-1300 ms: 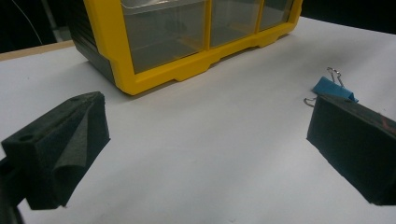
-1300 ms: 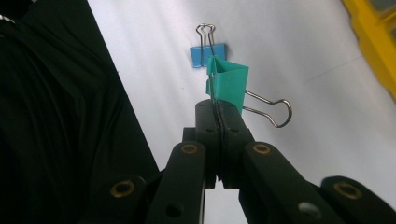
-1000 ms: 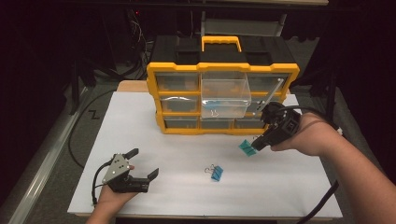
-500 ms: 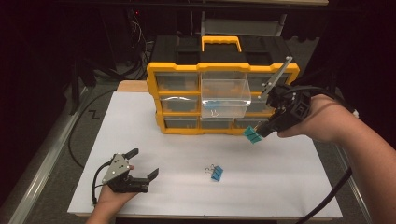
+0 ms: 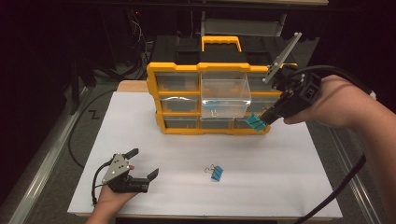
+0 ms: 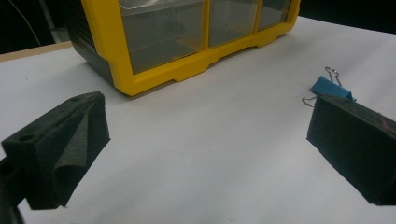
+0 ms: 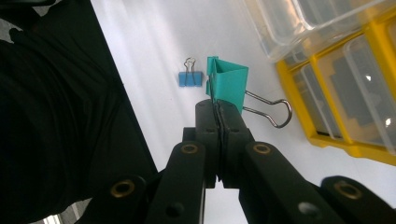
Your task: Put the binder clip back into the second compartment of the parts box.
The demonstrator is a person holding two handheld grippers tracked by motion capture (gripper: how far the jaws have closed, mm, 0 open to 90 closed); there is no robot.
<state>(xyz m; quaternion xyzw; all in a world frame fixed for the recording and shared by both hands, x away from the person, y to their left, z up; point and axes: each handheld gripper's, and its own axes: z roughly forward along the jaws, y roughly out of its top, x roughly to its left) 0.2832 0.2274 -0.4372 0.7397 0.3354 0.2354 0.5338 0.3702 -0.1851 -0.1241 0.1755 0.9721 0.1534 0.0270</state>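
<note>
— Where is the teal binder clip (image 5: 254,122) sitting right now?

— It is hanging in the air, pinched in the right tongs (image 5: 264,116). In the high view it is showing in front of the lower right corner of the yellow drawer cabinet (image 5: 154,98), just below and to the right of the clear middle drawer (image 5: 224,97), which is standing pulled out. How close the clip is to the cabinet front, I cannot tell.

— And the tongs are gripping it properly?

— The right gripper view is showing the two black jaws pressed together on the edge of the clip's teal body (image 7: 227,84), with its wire handles (image 7: 268,108) sticking out to the side, toward the cabinet.

— What is the other hand doing?

— The left tongs (image 5: 143,169) are resting low at the near left part of the white bench (image 5: 289,168), lying in an upturned hand (image 5: 109,198). Their jaws are standing wide apart with nothing between them; the left gripper view is showing one black pad at each side of the frame and bare bench surface in the gap.

— Anything else lying about?

— A blue binder clip (image 5: 215,173) is lying on the bench, well apart from the cabinet and off to the right of the left tongs. In the left gripper view it is peeking out just behind the right-hand pad (image 6: 327,87). Inside the open drawer something blue and a small wire loop are lying on the bottom, but they are too small to name with certainty.
</note>
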